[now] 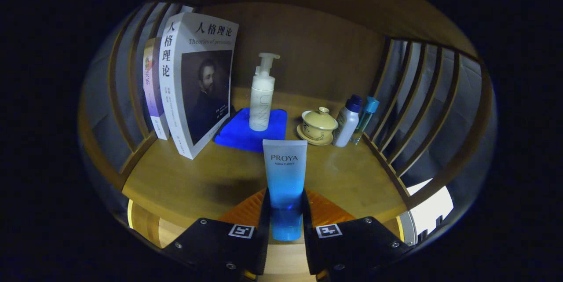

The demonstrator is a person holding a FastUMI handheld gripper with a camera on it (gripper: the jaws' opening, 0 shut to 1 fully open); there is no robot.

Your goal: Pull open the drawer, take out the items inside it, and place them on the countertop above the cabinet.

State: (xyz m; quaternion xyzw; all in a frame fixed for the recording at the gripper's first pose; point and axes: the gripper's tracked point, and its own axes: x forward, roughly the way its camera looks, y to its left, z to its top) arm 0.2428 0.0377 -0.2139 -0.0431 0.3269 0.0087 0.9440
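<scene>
A blue squeeze tube (285, 176) with a pale top stands upright between my two fingers, and my gripper (285, 211) is shut on its lower part. Both fingers press on its sides. The tube is held over the front part of the wooden countertop (198, 181), which lies just ahead of the fingers. I cannot tell whether the tube's foot touches the wood, since the fingers hide it.
Beyond the tube a white pump bottle (262, 95) stands on a folded blue cloth (248, 134). Two books (193, 84) lean at the left. A lidded yellow tea bowl (319, 126) and two small bottles (349, 121) sit at the right. Slatted wooden sides (413, 110) and a back panel enclose the shelf.
</scene>
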